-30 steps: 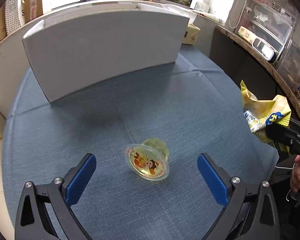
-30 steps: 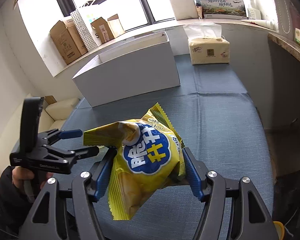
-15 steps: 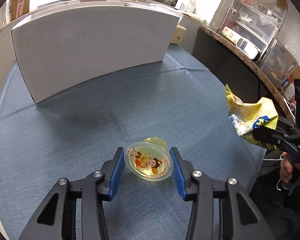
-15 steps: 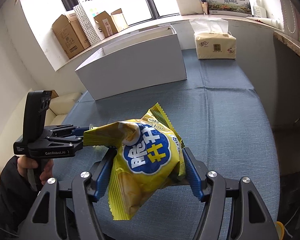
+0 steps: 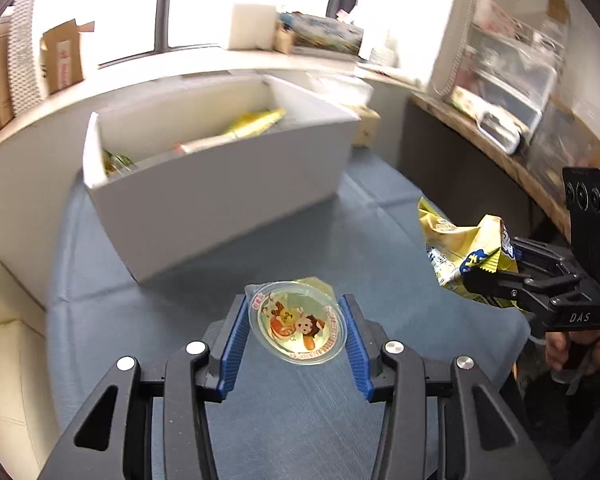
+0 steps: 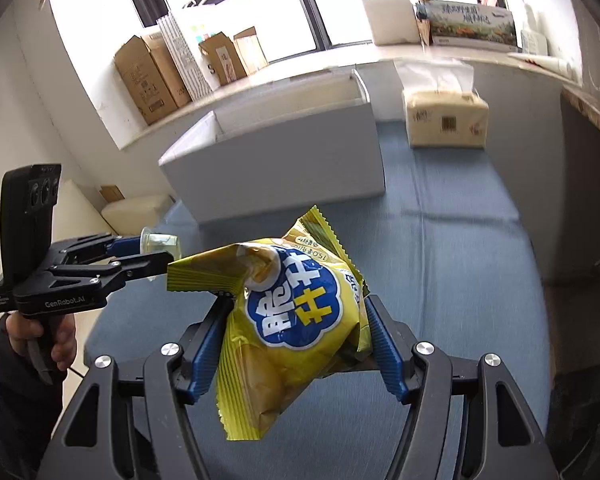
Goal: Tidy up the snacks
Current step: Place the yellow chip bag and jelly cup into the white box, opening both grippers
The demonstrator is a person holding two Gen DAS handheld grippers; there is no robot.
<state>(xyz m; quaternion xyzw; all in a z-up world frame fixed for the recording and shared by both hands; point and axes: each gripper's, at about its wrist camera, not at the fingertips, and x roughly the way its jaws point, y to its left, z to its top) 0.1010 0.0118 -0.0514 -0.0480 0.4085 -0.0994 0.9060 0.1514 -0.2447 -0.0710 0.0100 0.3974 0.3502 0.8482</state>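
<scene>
Change: your left gripper (image 5: 296, 334) has closed on the jelly cup (image 5: 298, 326) since a second ago and lifted it off the worktop (image 5: 180, 300).
Left gripper: clamped on the cup's sides, printed lid facing you, tilted.
Right gripper (image 6: 296, 344): your pads grip the yellow chip bag (image 6: 296, 320), held above the worktop.
Box (image 5: 220, 184): white, open-topped, beyond both grippers on the blue cloth; snack packets lie inside.
Tissue pack (image 6: 446, 124): just right of the box.

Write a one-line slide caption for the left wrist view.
Left gripper lifts a jelly cup toward the white box.
</scene>
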